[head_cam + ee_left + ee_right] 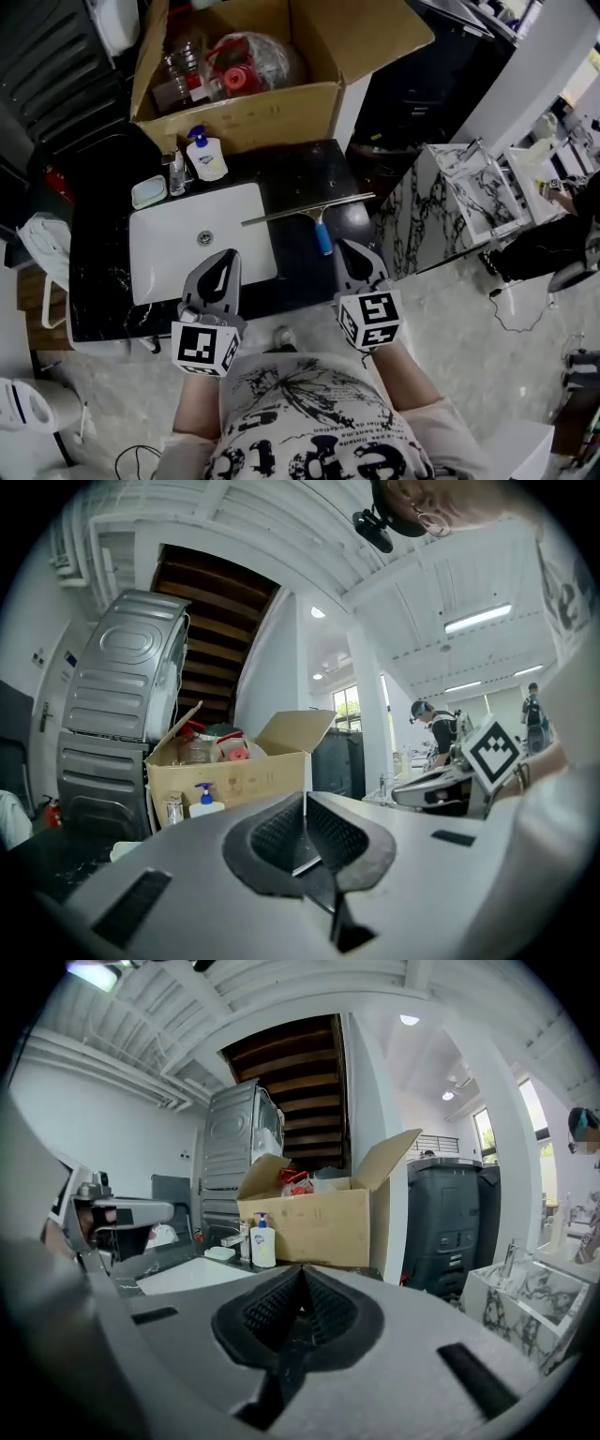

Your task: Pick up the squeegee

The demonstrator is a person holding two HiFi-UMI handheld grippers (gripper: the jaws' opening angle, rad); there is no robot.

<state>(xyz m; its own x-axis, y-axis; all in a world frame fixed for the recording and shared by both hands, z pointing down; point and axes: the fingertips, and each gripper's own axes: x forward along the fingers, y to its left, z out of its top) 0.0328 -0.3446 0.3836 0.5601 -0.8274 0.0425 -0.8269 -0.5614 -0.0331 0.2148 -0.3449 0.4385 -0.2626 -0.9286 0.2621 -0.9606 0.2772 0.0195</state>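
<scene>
The squeegee (314,214) lies on the black counter (300,178) just right of the white sink (164,246). Its metal blade runs left to right, and its blue handle (322,239) points toward me. My right gripper (354,249) hovers a little right of the handle's end, jaws shut and empty; its pads (302,1269) meet in the right gripper view. My left gripper (226,260) is over the sink's front right part, also shut with nothing in it, and its tips (305,797) are closed together. Neither gripper view shows the squeegee.
An open cardboard box (239,112) of bottles stands behind the sink. A soap pump bottle (206,155) and a soap dish (148,192) sit at the sink's back edge. A marble stand (450,202) is to the right, a dark bin (450,1232) beyond it.
</scene>
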